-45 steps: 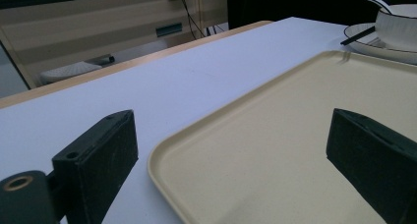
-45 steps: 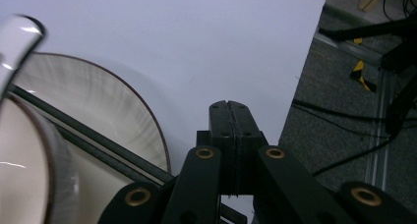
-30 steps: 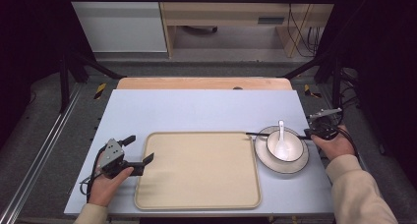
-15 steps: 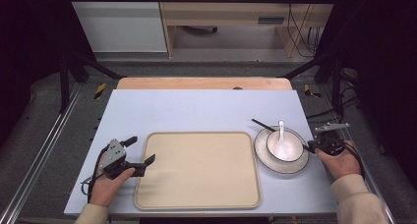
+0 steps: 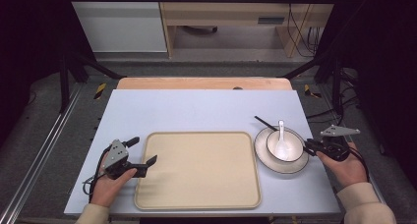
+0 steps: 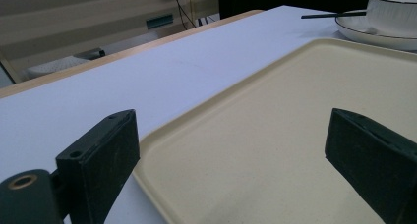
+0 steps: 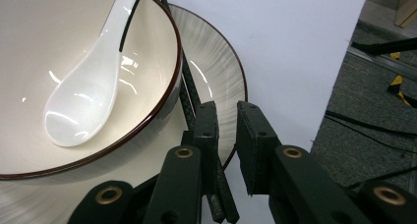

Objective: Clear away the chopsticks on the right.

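A white bowl (image 5: 294,146) with a white spoon (image 5: 281,139) in it stands on a plate (image 5: 275,166) right of the beige tray (image 5: 196,184). Black chopsticks (image 5: 265,124) lie slanted across the plate's far side. My right gripper (image 5: 311,146) is at their near end. In the right gripper view its jaws (image 7: 227,113) have just been opening; a narrow gap shows, and the chopsticks (image 7: 189,91) run under the left jaw without being pinched. My left gripper (image 5: 143,151) is open, straddling the tray's left edge (image 6: 162,150).
The pale blue table (image 5: 196,111) has a wooden strip (image 5: 204,83) along its far edge. Its right edge (image 7: 344,62) runs close beside my right gripper, with dark floor and cables beyond. In the left gripper view the plate (image 6: 364,33) and bowl (image 6: 393,13) sit at the far right.
My right hand has drawn back toward me along the plate's right side, swinging the chopsticks from level to slanted, and its jaws have parted slightly. The left hand has stayed put.
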Motion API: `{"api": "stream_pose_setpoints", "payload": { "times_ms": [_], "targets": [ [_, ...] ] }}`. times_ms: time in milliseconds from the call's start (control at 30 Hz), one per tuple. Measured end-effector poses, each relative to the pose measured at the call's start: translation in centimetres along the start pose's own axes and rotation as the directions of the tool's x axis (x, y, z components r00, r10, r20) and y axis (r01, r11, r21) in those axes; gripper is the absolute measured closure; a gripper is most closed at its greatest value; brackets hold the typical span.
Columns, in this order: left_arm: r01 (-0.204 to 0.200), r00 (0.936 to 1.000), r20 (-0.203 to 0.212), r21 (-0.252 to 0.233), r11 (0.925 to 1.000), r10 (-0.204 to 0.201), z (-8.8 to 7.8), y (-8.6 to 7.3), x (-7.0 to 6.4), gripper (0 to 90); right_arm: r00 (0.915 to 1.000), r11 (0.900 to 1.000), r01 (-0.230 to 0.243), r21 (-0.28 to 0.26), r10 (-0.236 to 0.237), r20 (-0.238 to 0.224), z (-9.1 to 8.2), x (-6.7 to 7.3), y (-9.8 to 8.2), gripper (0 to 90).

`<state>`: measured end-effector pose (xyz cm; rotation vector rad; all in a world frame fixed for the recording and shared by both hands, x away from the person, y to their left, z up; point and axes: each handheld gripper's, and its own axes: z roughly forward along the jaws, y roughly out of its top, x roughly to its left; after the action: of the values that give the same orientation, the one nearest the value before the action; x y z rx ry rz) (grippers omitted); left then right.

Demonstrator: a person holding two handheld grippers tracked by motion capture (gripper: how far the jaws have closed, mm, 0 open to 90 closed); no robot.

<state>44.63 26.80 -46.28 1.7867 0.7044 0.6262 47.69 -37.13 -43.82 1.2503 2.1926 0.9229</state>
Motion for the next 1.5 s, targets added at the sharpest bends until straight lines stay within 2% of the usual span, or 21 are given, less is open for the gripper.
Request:
{"api": "stream_pose_setpoints", "payload": {
  "times_ms": [133,267,333,667,867,967,1167,1267,1400,1433,1500],
  "targets": [
    [-0.004,1.0,0.004,0.008,1.0,0.004,0.0,0.0,0.0,6.3,0.9995,1.0,0.006,-0.002,-0.006,-0.032,0.4,0.0,-0.1,78.2],
    [-0.005,1.0,0.004,0.004,1.0,0.005,0.0,0.0,0.0,6.7,0.9993,1.0,-0.009,0.004,0.009,-0.038,0.6,0.0,-0.2,77.6],
    [-0.005,1.0,0.005,0.005,1.0,0.005,0.0,-0.1,0.0,6.8,0.9992,1.0,0.006,-0.002,-0.006,-0.04,0.7,-0.1,-0.2,77.6],
    [-0.007,0.9999,0.007,0.008,0.9999,0.007,0.1,-0.1,0.0,7.2,0.9989,1.0,0.009,0.005,-0.009,-0.046,1.3,-0.2,-0.1,77.8],
    [-0.009,0.9999,0.007,0.008,0.9999,0.009,0.1,-0.1,0.0,7.3,0.9977,0.999,0.045,0.029,-0.043,-0.052,1.9,0.0,-0.1,79.6],
    [-0.009,0.9999,0.005,0.007,0.9999,0.009,0.0,0.0,0.0,7.5,0.9979,0.998,0.051,0.033,-0.049,-0.043,2.1,0.1,-0.1,84.8],
    [-0.008,1.0,0.003,0.005,1.0,0.008,0.0,0.0,0.0,7.5,0.9987,0.999,0.048,0.016,-0.048,-0.017,1.7,0.2,0.0,85.5],
    [-0.008,1.0,0.001,0.003,1.0,0.008,-0.1,0.0,0.0,7.5,0.9995,1.0,0.031,0.0,-0.031,0.004,1.1,0.3,0.2,85.5],
    [-0.008,1.0,-0.004,0.004,1.0,0.008,-0.1,0.0,0.0,7.5,0.9978,0.999,-0.004,-0.049,0.007,0.066,-0.7,0.8,1.0,85.5],
    [-0.009,0.9999,-0.006,0.004,1.0,0.009,-0.1,0.0,0.0,7.6,0.995,0.997,-0.013,-0.078,0.021,0.098,-2.0,1.7,1.6,85.5],
    [-0.009,0.9999,-0.01,0.003,1.0,0.009,-0.2,0.1,0.1,7.6,0.9948,0.996,-0.009,-0.091,0.018,0.1,-2.4,2.2,1.9,85.5]
  ]
}}
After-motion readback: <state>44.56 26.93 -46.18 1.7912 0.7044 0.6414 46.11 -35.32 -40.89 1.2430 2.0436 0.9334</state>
